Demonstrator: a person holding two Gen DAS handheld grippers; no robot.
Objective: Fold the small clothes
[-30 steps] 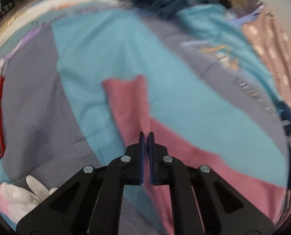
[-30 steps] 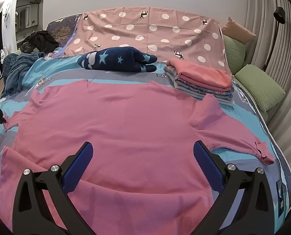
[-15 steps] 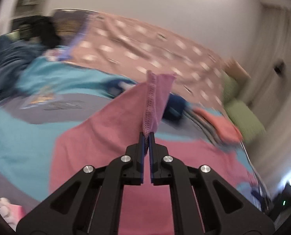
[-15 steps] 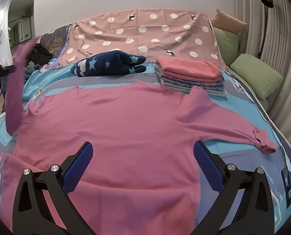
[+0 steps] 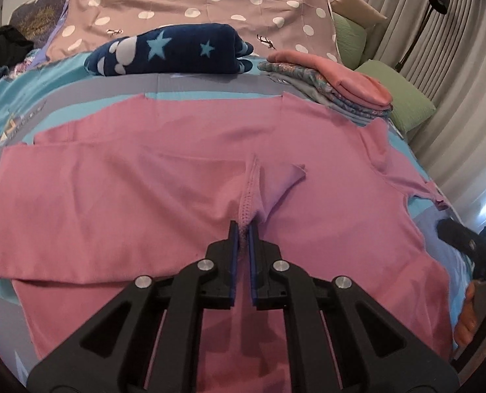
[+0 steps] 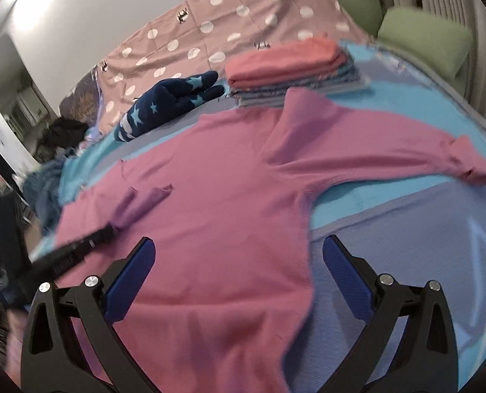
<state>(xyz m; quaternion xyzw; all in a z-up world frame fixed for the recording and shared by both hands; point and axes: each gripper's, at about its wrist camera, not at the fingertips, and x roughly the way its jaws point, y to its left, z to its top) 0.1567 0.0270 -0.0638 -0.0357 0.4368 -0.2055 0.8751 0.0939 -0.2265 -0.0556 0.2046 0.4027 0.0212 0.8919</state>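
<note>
Pink knit fills most of both views: a long-sleeved pink sweater (image 5: pixel 164 196) lies spread flat on a bed whose cover (image 5: pixel 190 86) is striped in turquoise and grey. The left gripper (image 5: pixel 242 229) has its blue-padded fingers pressed nearly together on the cuff of the left sleeve (image 5: pixel 254 190), which is folded across the sweater's body toward the middle. The right gripper (image 6: pixel 239 262) hovers over the near right part of the sweater with its fingers spread wide and nothing between them. The right sleeve (image 6: pixel 390 154) stretches out to the right on the cover. At the far side lie a rolled navy blanket with light blue stars (image 5: pixel 171 54) and, to its right, a stack of folded clothes (image 5: pixel 334 88) topped by a coral piece. Behind them hangs a dusty-pink polka-dot sheet (image 5: pixel 210 3), with green pillows (image 5: pixel 406 104) at far right.
</note>
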